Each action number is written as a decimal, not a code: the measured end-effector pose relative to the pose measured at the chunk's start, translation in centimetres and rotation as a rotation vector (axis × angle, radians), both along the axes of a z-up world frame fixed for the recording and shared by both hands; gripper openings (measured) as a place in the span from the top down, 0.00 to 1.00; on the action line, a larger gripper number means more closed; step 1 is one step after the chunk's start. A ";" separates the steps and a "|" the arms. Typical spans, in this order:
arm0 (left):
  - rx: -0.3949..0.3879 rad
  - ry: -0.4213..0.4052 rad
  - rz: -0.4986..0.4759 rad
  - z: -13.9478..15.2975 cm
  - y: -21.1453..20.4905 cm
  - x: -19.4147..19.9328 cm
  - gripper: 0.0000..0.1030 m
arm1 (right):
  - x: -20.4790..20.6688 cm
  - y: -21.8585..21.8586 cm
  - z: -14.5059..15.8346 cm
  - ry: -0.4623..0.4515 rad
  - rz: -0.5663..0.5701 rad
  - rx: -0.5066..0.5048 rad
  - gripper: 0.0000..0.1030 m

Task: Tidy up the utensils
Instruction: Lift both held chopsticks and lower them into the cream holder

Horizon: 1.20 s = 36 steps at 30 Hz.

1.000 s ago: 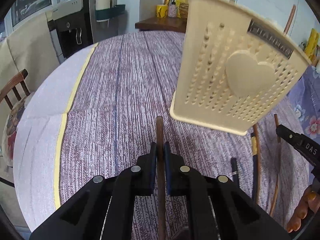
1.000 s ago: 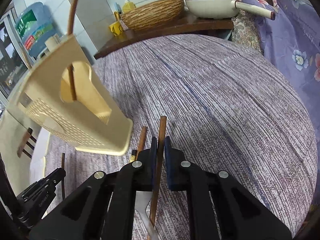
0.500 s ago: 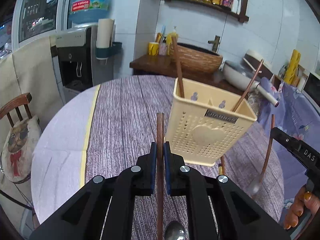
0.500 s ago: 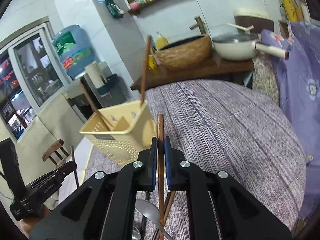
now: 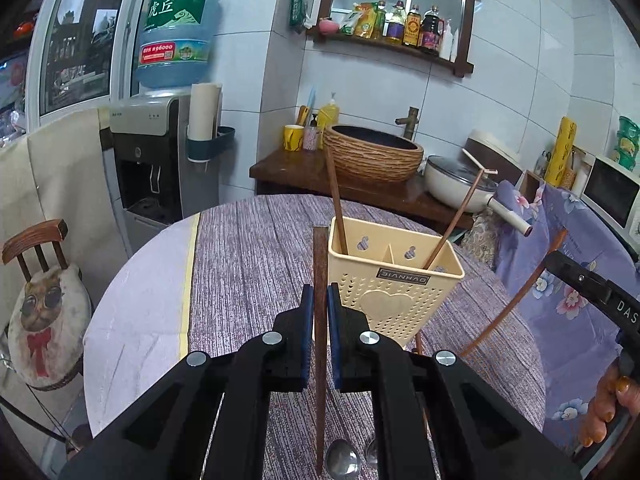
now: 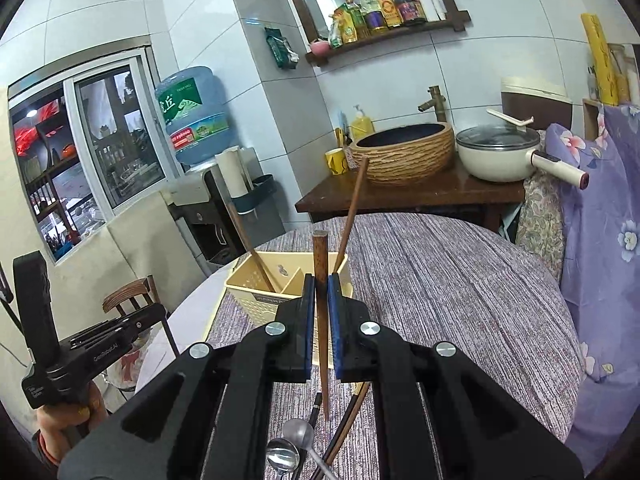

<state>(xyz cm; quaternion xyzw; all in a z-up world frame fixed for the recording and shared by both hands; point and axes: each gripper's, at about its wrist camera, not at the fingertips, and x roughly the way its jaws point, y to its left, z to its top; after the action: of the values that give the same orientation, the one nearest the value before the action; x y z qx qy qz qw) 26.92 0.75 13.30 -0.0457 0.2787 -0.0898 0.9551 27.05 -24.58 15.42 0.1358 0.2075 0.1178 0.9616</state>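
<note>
Both tongs grip a wooden utensil above the bench

On the left we see a chair [image 5: 34, 248], then our left tongs [image 5: 320, 312] clamped on a wooden handle [image 5: 319, 264] just left of the cream utensil holder [image 5: 394, 280], which already carries two sticks. Our right tongs [image 6: 320, 304] pinch a second wooden stick [image 6: 320, 256] directly before the holder [image 6: 256, 284]; spoons [image 6: 286, 446] lie beneath on the bench [image 6: 460, 280]. Since a second ago, both have lifted.

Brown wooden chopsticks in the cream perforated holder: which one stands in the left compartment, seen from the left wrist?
The darker, thicker brown wooden chopstick, near upright at the cream perforated holder's left back corner. The thinner reddish chopstick leans right from the right compartment.
</note>
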 end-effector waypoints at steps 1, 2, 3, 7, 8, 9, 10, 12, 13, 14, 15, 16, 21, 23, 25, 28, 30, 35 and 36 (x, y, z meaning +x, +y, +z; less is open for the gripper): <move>0.000 -0.005 -0.001 0.2 0.0 -0.2 0.92 | 0.0 0.1 0.3 -0.003 0.008 0.000 0.93; -0.001 -0.012 -0.003 0.5 0.0 -0.3 0.92 | -0.1 0.1 0.6 -0.007 0.012 -0.002 0.93; -0.003 -0.018 -0.006 0.9 0.0 -0.4 0.92 | -0.2 0.2 1.1 -0.012 0.016 -0.003 0.93; -0.014 -0.034 -0.015 2.5 0.1 -0.5 0.92 | 0.0 0.4 2.6 -0.011 0.035 0.013 0.93; -0.014 -0.040 -0.017 3.0 0.1 -0.5 0.92 | 0.0 0.5 3.1 -0.012 0.042 0.011 0.93; -0.016 -0.048 -0.019 3.7 0.1 -0.4 0.92 | 0.0 0.6 3.8 -0.016 0.050 0.005 0.93; -0.019 -0.052 -0.023 4.2 0.1 -0.4 0.92 | 0.1 0.8 4.5 -0.023 0.057 -0.003 0.93; -0.026 -0.055 -0.039 5.6 -0.1 -0.1 0.92 | 0.2 1.2 6.0 -0.039 0.066 -0.018 0.93; -0.029 -0.059 -0.045 6.3 -0.2 0.0 0.92 | 0.3 1.4 6.9 -0.053 0.064 -0.027 0.93; -0.032 -0.068 -0.051 7.1 -0.3 0.0 0.92 | 0.4 1.5 7.6 -0.063 0.061 -0.032 0.93; -0.034 -0.084 -0.056 8.2 -0.5 0.0 0.92 | 0.6 1.6 8.4 -0.073 0.059 -0.036 0.93; -0.036 -0.097 -0.058 9.0 -0.6 0.0 0.92 | 0.8 1.7 9.2 -0.083 0.056 -0.039 0.93; -0.072 -0.179 -0.043 13.7 -1.0 1.2 0.92 | 2.1 2.3 13.6 -0.152 0.027 -0.054 0.93; -0.085 -0.199 -0.030 14.7 -1.1 2.1 0.92 | 2.7 2.6 14.7 -0.177 0.010 -0.066 0.93; -0.098 -0.204 -0.016 15.0 -1.4 3.2 0.92 | 3.4 2.7 15.2 -0.192 -0.008 -0.071 0.93; -0.083 -0.212 0.009 14.0 -2.1 4.5 0.92 | 4.7 3.0 14.5 -0.203 -0.036 -0.088 0.93; -0.064 -0.224 0.015 12.8 -2.7 5.0 0.92 | 5.8 3.2 13.1 -0.198 -0.056 -0.105 0.93; -0.014 -0.183 0.013 8.9 -4.0 5.9 0.92 | 8.1 3.2 8.6 -0.121 -0.074 -0.110 0.93; -0.014 -0.169 0.012 8.1 -4.0 6.0 0.92 | 8.5 3.1 7.7 -0.104 -0.073 -0.104 0.93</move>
<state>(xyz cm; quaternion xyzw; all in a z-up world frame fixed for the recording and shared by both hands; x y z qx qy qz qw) 32.96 -3.28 21.41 -0.0464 0.1963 -0.0897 0.9753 35.53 -21.50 23.13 0.0870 0.1582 0.0789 0.9804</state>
